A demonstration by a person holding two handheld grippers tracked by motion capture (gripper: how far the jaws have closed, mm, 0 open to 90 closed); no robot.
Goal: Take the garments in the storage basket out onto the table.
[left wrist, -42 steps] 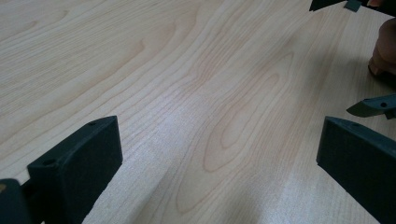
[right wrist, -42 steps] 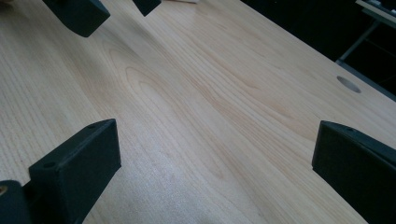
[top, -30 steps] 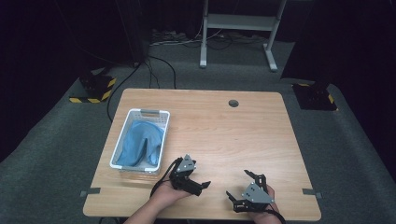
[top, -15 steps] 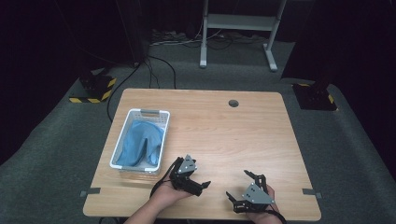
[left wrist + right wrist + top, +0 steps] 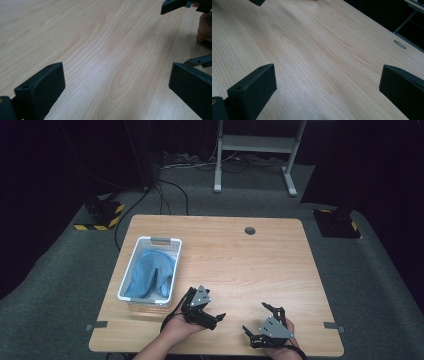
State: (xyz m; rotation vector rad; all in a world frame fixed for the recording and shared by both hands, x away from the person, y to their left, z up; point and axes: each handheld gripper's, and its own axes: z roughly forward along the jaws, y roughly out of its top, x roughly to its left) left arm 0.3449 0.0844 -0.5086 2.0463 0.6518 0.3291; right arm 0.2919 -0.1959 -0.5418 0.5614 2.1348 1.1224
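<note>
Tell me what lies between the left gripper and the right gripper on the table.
Only bare wood: in the high view, nothing rests on the table between the left gripper and the right gripper. Both are open.

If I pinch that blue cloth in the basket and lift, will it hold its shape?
Probably not: the blue cloth lies folded and slumped inside the white basket, so it should drape limply. It looks light, though an edge may snag the basket's slotted walls.

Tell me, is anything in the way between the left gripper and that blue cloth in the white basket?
Only the basket's own near wall. The left gripper sits open on bare wood just right of the basket's near corner, and the blue cloth lies inside, so the gripper would likely have to go up over the rim.
</note>
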